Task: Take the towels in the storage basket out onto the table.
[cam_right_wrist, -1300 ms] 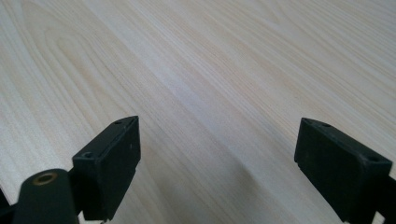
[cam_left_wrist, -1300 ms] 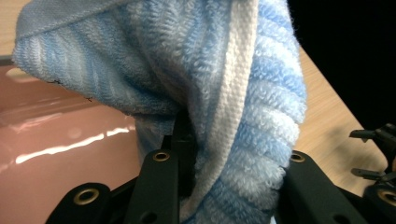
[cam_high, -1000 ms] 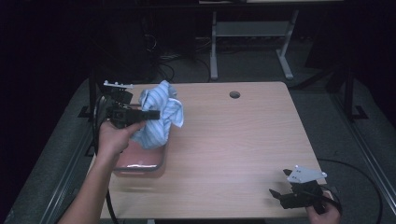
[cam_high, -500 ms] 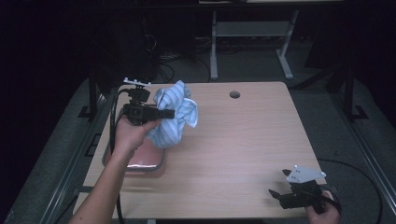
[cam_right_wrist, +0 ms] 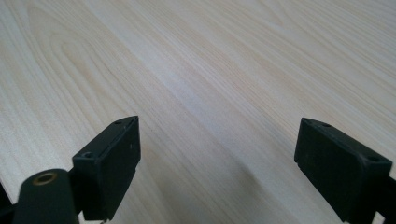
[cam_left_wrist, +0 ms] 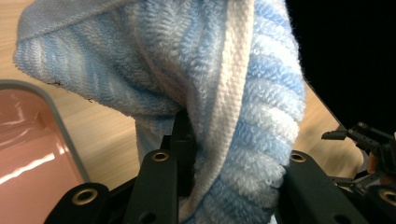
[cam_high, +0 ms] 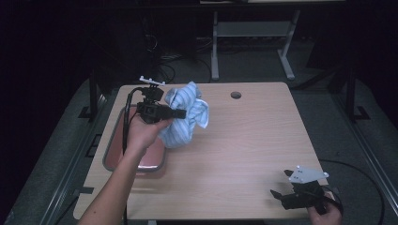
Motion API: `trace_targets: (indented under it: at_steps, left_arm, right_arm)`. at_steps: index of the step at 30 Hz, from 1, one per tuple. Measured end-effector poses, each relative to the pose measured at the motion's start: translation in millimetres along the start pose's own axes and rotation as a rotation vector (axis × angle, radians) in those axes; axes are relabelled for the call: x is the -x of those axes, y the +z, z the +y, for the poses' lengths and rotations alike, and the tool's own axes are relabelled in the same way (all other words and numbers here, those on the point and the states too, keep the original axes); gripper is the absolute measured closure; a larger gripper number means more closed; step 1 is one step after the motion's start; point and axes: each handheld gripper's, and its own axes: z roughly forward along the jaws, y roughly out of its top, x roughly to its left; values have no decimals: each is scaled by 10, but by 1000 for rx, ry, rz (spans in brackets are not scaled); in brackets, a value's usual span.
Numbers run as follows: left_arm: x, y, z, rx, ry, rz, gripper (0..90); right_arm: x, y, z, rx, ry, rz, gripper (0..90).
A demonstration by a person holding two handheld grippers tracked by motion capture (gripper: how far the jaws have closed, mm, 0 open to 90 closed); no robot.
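A crumpled blue-and-white striped towel [cam_high: 190, 119] hangs just above the wooden table [cam_high: 244, 140], right of a pink tray with a grey rim [cam_high: 107, 157]. My left gripper [cam_high: 180, 113] is shut on the towel, its jaws pointing right. In the left gripper view the towel [cam_left_wrist: 224, 84] bulges up between the jaws, with the tray's rim [cam_left_wrist: 56, 112] at the left. My right gripper [cam_high: 278, 197] stands open at the table's front right corner. In the right gripper view, that gripper [cam_right_wrist: 217, 158] has only bare wood between its jaws.
A round cable hole [cam_high: 235, 95] sits near the table's far edge. A white metal frame [cam_high: 253, 33] stands on the floor beyond the table. Dark floor surrounds the table on all sides.
My left hand has carried the towel to the right, from over the tray to just past its right rim. The right gripper has stayed put.
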Motion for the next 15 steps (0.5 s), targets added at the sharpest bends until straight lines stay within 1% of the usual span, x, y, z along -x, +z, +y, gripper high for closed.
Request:
trace_targets:
  at_steps: [1,2,4,9,10,15]
  left_arm:
    - [8,20,12,-6,7,-2,696]
    - [22,40,17,-4,3,-3,696]
    - [36,73,26,-14,12,-3,696]
    - [54,154,49,-21,11,-13,696]
    - [65,192,58,-26,12,-16,696]
    - [94,297,74,-39,16,-16,696]
  right_arm:
    - [3,-2,-3,1,-2,-1,139]
    - [9,-7,-4,0,-5,-2,138]
    - [12,-8,-5,7,2,-1,138]
    - [11,-4,-1,4,6,2,138]
    - [12,-6,-4,6,4,1,139]
    - [20,-9,-6,11,8,-1,139]
